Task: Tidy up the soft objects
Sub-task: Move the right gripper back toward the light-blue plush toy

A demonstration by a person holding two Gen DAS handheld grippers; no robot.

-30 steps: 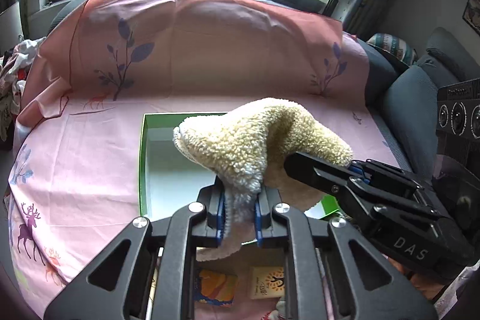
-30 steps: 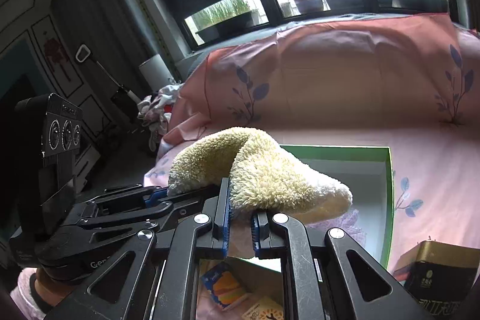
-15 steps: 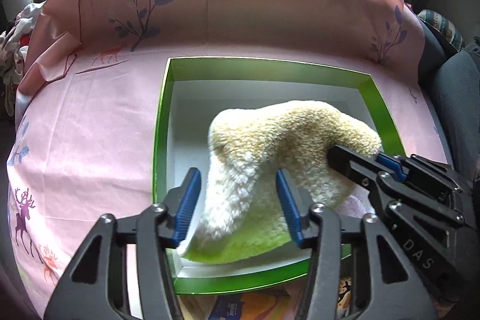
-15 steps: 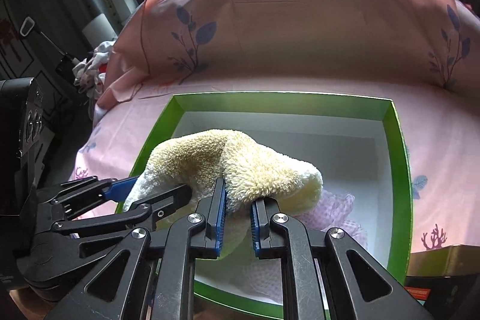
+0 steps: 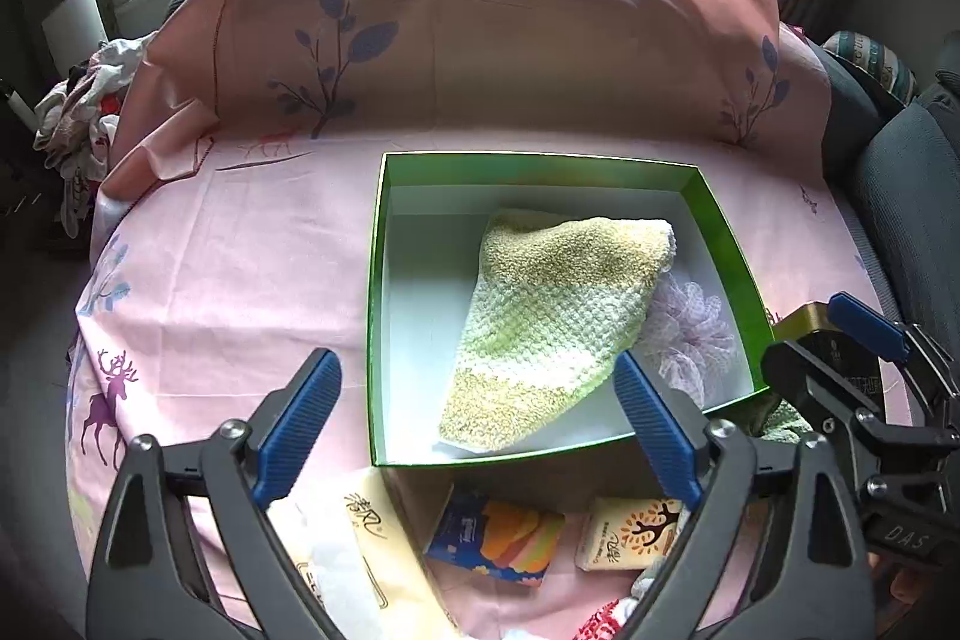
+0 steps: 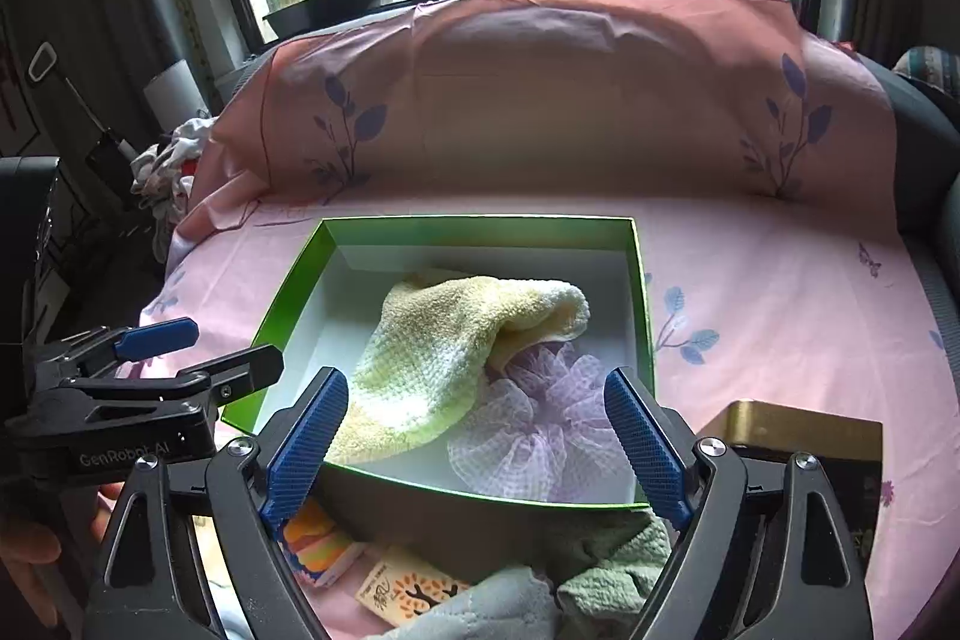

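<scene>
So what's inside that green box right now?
The green box holds a yellow fluffy towel lying partly over a lilac mesh pouf. The rest of its white floor is bare. How much of the pouf, or anything else, lies beneath the towel cannot be seen.

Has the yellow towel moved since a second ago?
Yes. The yellow towel has dropped from above the green box to its floor, partly over the lilac mesh puff; both grippers' jaws are opening, clear of it.
</scene>
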